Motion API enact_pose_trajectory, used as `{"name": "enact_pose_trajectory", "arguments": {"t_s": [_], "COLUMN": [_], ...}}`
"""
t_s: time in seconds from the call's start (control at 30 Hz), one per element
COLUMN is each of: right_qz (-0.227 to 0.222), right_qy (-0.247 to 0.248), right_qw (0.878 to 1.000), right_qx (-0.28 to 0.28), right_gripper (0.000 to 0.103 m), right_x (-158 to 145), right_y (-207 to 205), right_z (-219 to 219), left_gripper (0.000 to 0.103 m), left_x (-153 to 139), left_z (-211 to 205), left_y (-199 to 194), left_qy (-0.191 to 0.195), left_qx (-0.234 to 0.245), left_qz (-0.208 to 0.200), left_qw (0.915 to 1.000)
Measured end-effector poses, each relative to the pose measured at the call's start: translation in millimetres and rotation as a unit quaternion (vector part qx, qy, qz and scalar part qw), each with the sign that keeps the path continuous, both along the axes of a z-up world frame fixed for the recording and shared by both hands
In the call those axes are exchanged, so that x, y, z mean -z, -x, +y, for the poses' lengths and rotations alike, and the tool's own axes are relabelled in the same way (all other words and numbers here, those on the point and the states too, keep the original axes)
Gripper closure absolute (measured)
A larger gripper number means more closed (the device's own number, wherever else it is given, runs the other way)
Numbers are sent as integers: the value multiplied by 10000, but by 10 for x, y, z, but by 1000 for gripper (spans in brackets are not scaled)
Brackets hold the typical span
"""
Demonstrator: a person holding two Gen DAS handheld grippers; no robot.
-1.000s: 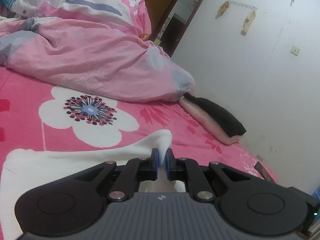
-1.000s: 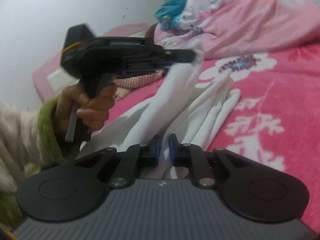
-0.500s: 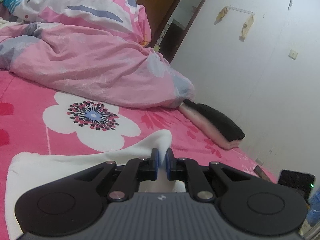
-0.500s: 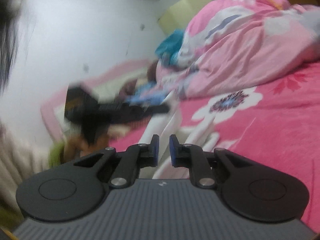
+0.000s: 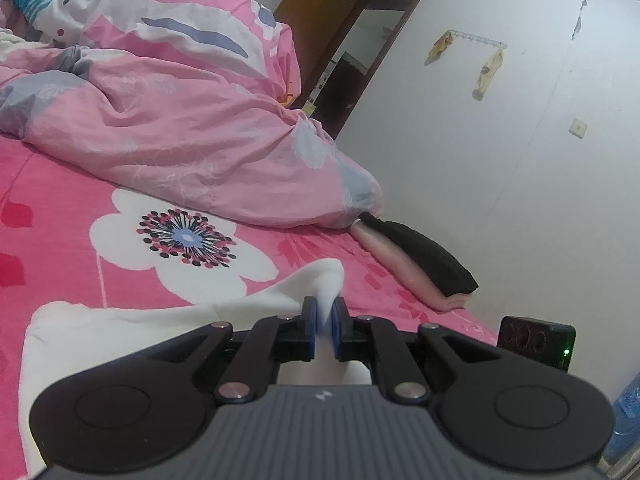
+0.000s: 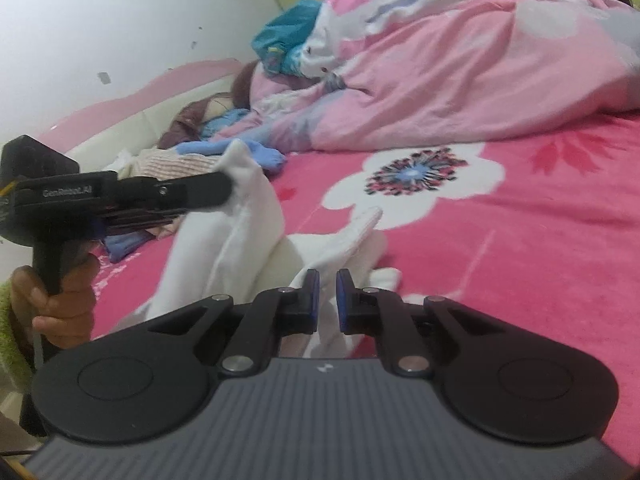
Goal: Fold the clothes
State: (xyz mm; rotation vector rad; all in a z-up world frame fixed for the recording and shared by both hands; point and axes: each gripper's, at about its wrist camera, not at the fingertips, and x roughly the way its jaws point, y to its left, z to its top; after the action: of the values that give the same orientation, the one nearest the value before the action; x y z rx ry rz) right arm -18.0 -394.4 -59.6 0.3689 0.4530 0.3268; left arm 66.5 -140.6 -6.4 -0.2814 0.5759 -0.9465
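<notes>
White garment [image 6: 244, 240] on pink floral bedsheet [image 6: 540, 240], near side of bed, partly lifted. Left gripper [image 5: 325, 322] clamped tight on a fold of the white cloth, blue pads [image 5: 313, 320] pressing fabric from both sides; the pinched corner peaks up just beyond the tips and the rest spreads flat to the left over the sheet. In the right wrist view this same left gripper [image 6: 224, 190] comes in from the left, held in a hand [image 6: 60, 300] with a green fuzzy sleeve [image 6: 6, 320], and pulls the cloth up into a raised ridge. Right gripper [image 6: 323, 296]: narrow gap between its blue pads, white fabric seen in the gap and below; cannot tell if the pads actually pinch it. Jaws have just been closing a little, nearly closed now. Crumpled pink duvet [image 5: 180, 128] across far side of bed. Folded black and pale-pink clothes [image 5: 424, 264] stacked at far right edge by the white wall [image 5: 520, 160]. Blue and striped clothes [image 6: 200, 156] piled at far left near the headboard [image 6: 132, 120]. Brown door [image 5: 316, 4] open in far corner.
</notes>
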Motion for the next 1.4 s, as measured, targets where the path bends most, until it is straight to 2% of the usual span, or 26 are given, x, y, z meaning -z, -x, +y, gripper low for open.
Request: {"name": "enact_pose_trajectory", "arguments": {"t_s": [0.27, 0.47, 0.53, 0.83, 1.0, 1.1, 1.23, 1.4], "right_qz": [-139, -321, -356, -25, -19, 69, 119, 3], "right_qy": [-410, -562, -497, 390, 489, 318, 368, 457], "right_qw": [9991, 9977, 9977, 9973, 9973, 9984, 9982, 9971], "right_qx": [0, -203, -288, -617, -542, -471, -461, -611], "right_gripper": [95, 95, 94, 93, 93, 93, 93, 93], "right_x": [15, 1, -5, 33, 6, 42, 72, 59], "right_y": [2, -21, -18, -121, 146, 377, 714, 1052], "right_z": [-53, 5, 33, 343, 339, 280, 293, 361], "left_gripper": [94, 94, 94, 94, 94, 94, 94, 94], "left_x": [-14, -14, -17, 4, 65, 100, 99, 16], "left_z": [72, 93, 90, -36, -168, -215, -233, -198], "left_y": [24, 17, 15, -57, -157, -165, -172, -144], "left_qy": [144, 178, 176, 158, 73, 44, 90, 163], "left_qx": [18, 16, 21, 15, 49, 51, 14, -53], "left_qz": [12, 30, 30, 104, 216, 259, 323, 156], "left_qw": [9999, 9998, 9998, 9998, 9997, 9996, 9994, 9997]}}
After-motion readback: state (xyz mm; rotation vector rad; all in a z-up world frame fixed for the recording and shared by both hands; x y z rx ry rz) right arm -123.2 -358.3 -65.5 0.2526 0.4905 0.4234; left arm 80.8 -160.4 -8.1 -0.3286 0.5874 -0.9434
